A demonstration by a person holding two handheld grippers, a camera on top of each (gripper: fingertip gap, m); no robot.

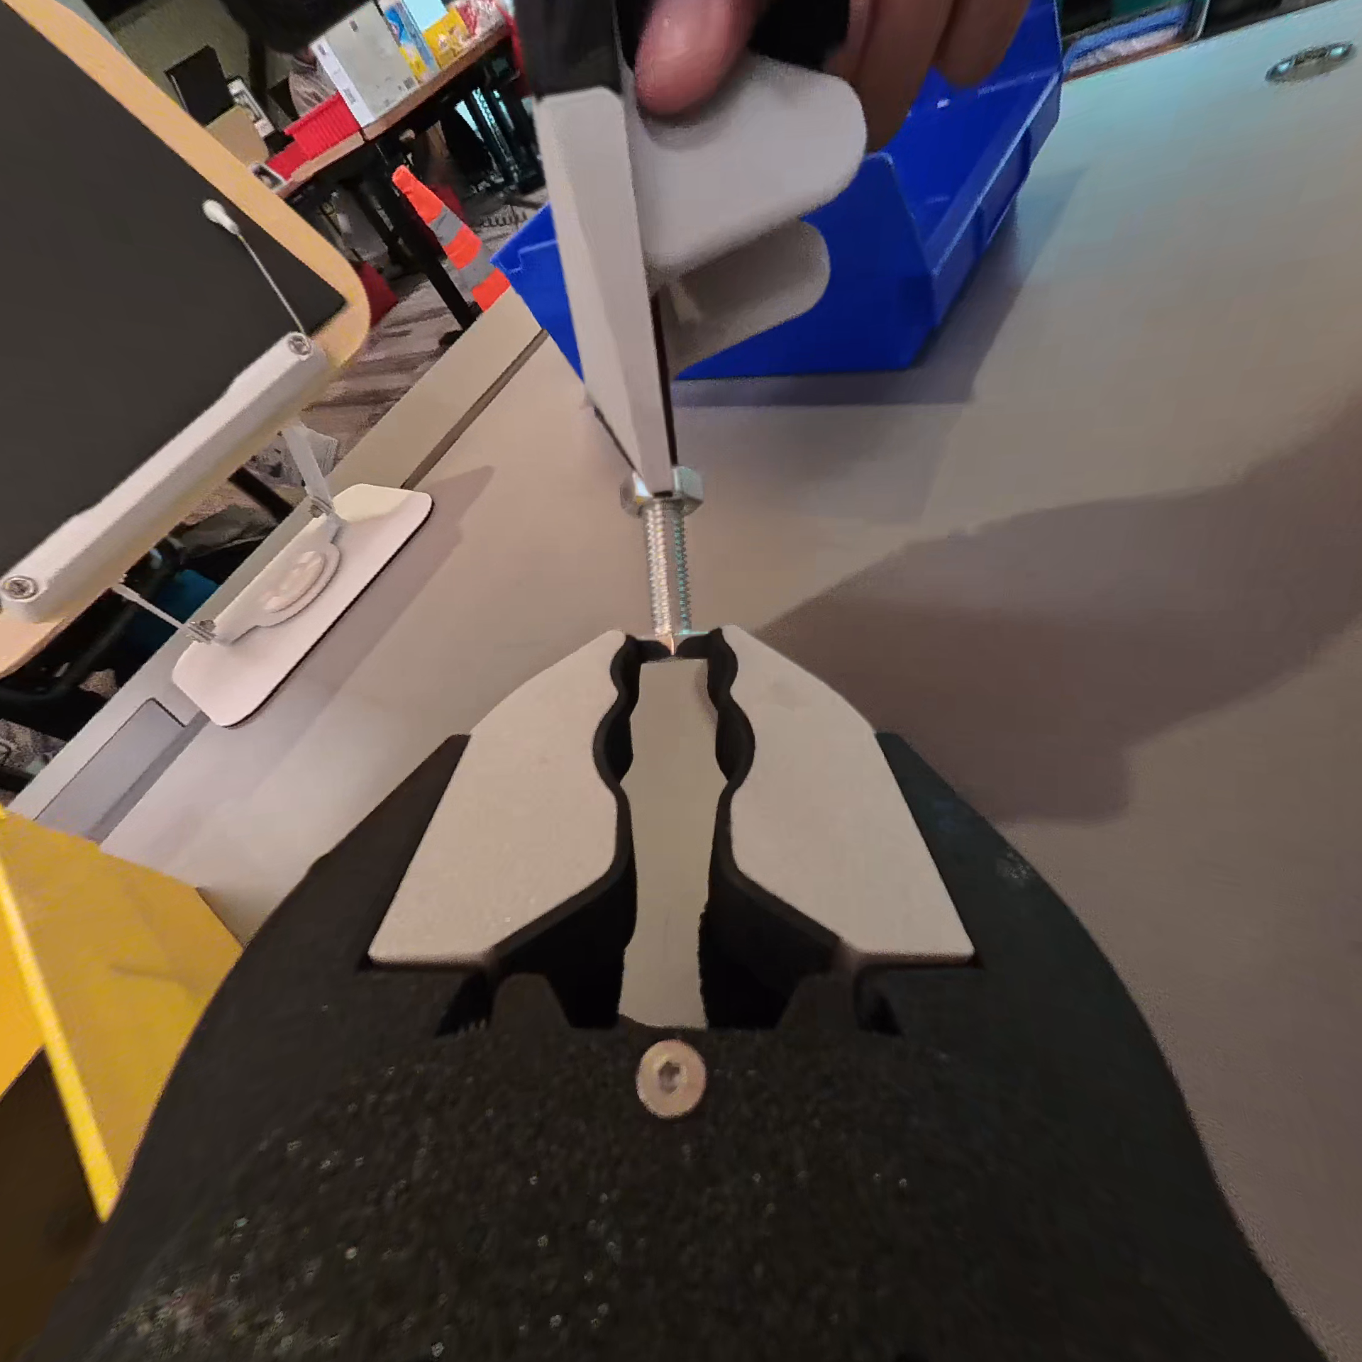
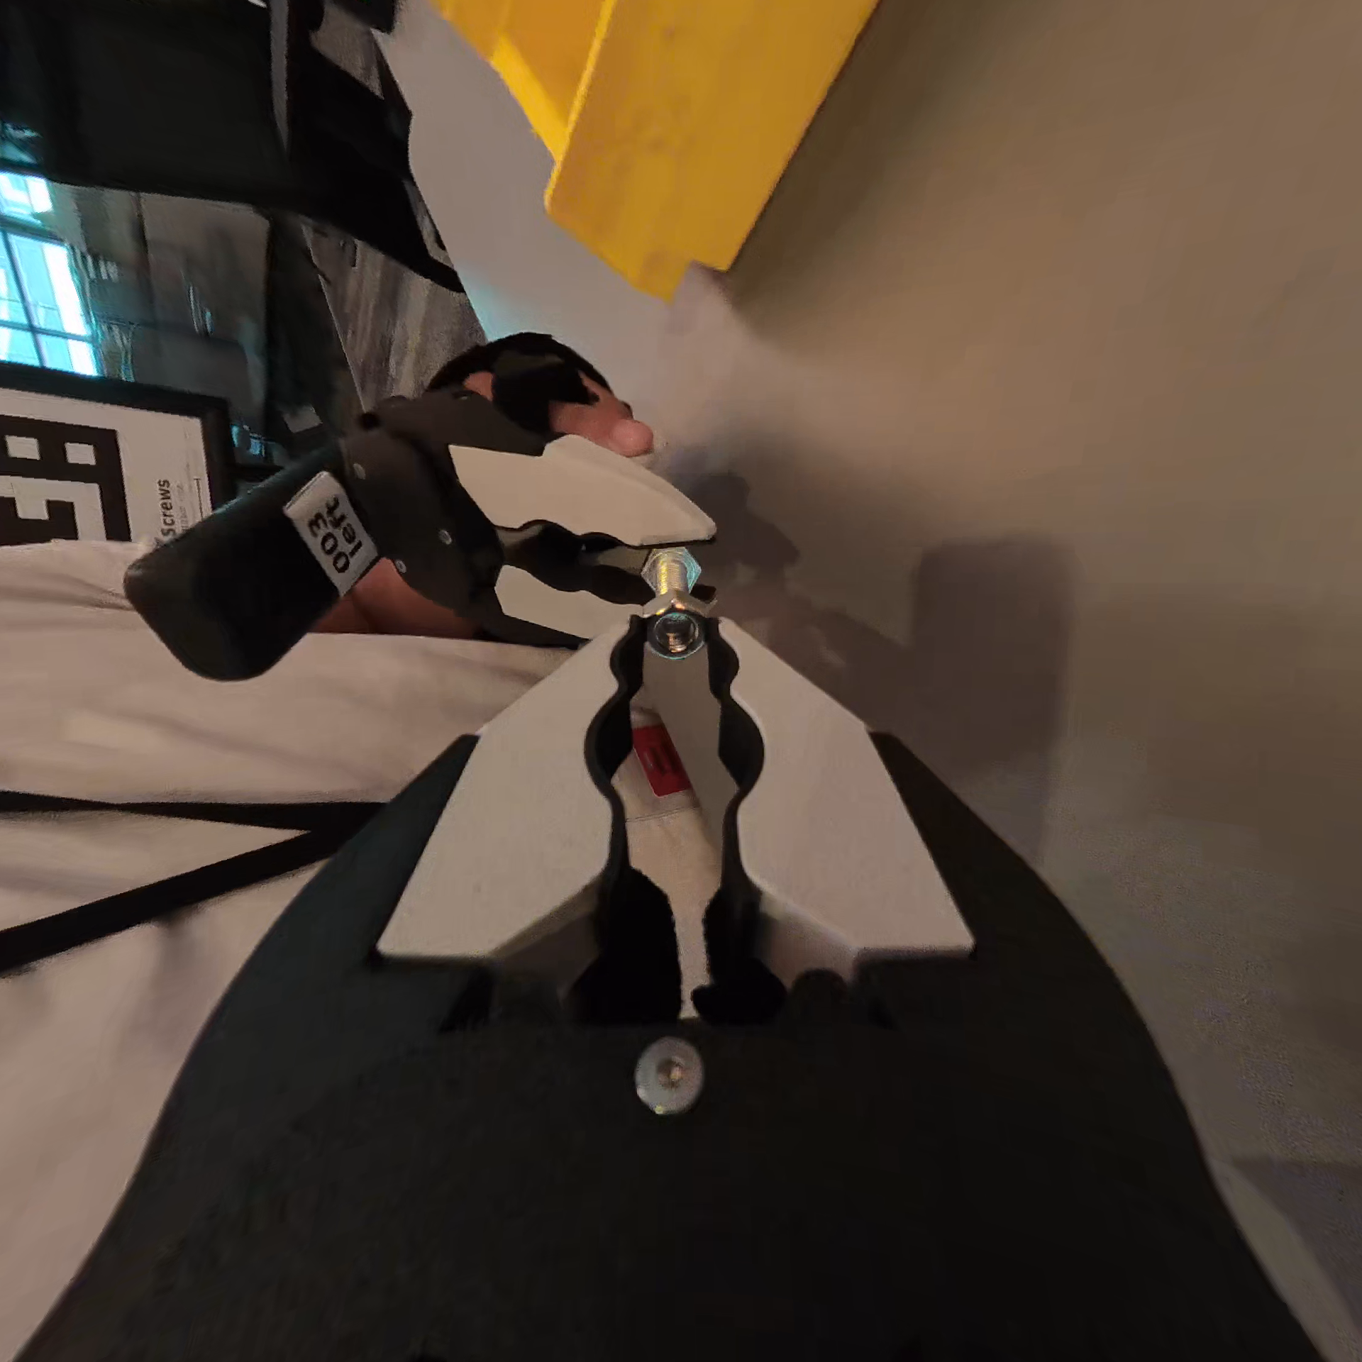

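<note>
Bolt (image 1: 667,571) head pinched in left tool (image 1: 672,643), nut (image 2: 672,635) in right tool (image 2: 674,626).

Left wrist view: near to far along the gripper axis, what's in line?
Left gripper shut on the bolt's head → bolt threaded shank → nut held in right gripper → blue bin.

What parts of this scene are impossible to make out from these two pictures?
- Bolt head: left wrist view, buried between the left gripper tips.
- Blue bin contents: left wrist view, blocked by its wall, the right gripper and a hand.
- Yellow bin: right wrist view, cut off by the top edge.
- Nut threads: right wrist view, too small and blurred.
- Far room: left wrist view, too small and blurred.
</note>
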